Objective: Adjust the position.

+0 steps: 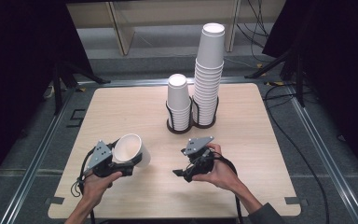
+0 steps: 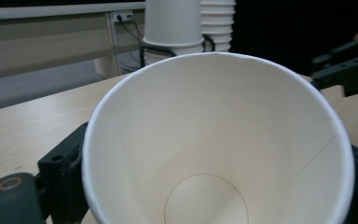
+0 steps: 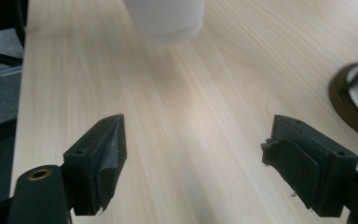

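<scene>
Our left tongs [image 1: 129, 164] clamp a paper cup [image 1: 131, 149] at the near left of the table [image 1: 121, 112]; our right tongs [image 1: 181, 173] are near right. Left gripper view: the cup [image 2: 214, 140] sits between the jaws. Right gripper view: jaws apart over bare wood [image 3: 191, 116].

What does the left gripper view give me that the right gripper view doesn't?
Left gripper view: the inside of the paper cup down to its round base, gripped between that gripper's jaws, with the cup stacks behind. Right gripper view: the right gripper wide open with nothing between its jaws, and the holder's dark base. Both: the wooden table and part of that cup.
</scene>
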Demonstrator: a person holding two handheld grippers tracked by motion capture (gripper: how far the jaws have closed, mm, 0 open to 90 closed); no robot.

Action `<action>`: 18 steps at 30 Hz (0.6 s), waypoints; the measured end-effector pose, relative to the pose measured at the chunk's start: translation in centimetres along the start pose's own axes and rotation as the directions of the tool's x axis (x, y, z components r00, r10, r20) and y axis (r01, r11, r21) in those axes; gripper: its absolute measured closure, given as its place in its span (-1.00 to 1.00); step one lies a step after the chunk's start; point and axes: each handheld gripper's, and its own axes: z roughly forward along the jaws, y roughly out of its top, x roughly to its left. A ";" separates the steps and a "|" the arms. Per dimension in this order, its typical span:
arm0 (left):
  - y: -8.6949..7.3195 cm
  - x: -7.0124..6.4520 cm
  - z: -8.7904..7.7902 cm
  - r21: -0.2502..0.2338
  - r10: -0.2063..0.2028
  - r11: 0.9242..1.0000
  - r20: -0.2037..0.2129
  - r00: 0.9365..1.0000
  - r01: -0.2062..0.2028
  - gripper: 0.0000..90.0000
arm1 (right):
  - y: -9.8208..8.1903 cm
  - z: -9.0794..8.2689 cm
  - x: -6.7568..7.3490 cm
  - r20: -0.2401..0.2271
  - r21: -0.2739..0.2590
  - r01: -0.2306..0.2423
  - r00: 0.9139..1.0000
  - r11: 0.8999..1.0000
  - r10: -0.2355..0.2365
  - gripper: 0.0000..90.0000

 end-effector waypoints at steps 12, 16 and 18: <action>0.1 3.2 3.3 0.058 0.032 0.998 -0.107 0.994 -0.026 -0.78 | -2.0 -0.5 -0.4 0.045 0.052 -0.026 0.999 0.998 0.024 -0.53; -0.3 4.1 4.0 0.072 0.017 0.997 -0.131 0.991 -0.007 -0.78 | -2.2 -0.5 -0.5 0.047 0.054 -0.032 0.998 0.998 0.030 -0.53; -0.5 4.5 4.3 0.076 0.011 0.997 -0.144 0.990 0.000 -0.78 | -2.3 -0.6 -0.5 0.051 0.062 -0.035 0.998 0.997 0.032 -0.54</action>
